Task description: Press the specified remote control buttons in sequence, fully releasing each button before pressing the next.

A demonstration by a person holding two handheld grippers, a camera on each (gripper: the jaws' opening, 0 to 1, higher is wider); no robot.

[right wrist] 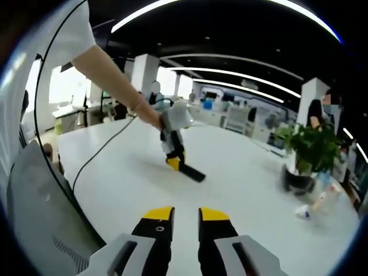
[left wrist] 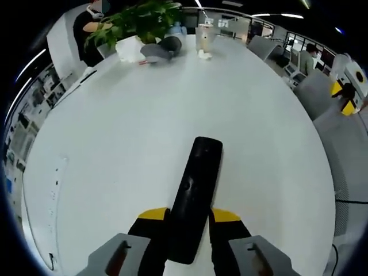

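While a black remote control point(left wrist: 195, 195) lies lengthwise between its yellow-tipped jaws, the left gripper point(left wrist: 190, 221) clamps the device by its near end, the far end pointing out over a broad white table point(left wrist: 115, 144). In the left gripper view, the remote's buttons are too dark and blurred to tell apart. A potted plant point(left wrist: 138, 20), a dark rounded object point(left wrist: 161, 49) and a pale cup-like container point(left wrist: 202, 37) stand together at the table's far edge, well apart from the remote.

In the right gripper view, the right gripper point(right wrist: 185, 218) hovers above the tabletop with its jaws parted by a narrow gap and nothing between them. Further along the table, a person's hand point(right wrist: 150, 118) holds the left gripper point(right wrist: 175, 152) tilted downward, the remote point(right wrist: 191, 172) gripped at its tip and resting on the white surface. A thin black cable point(right wrist: 98, 155) trails across the table from that gripper.
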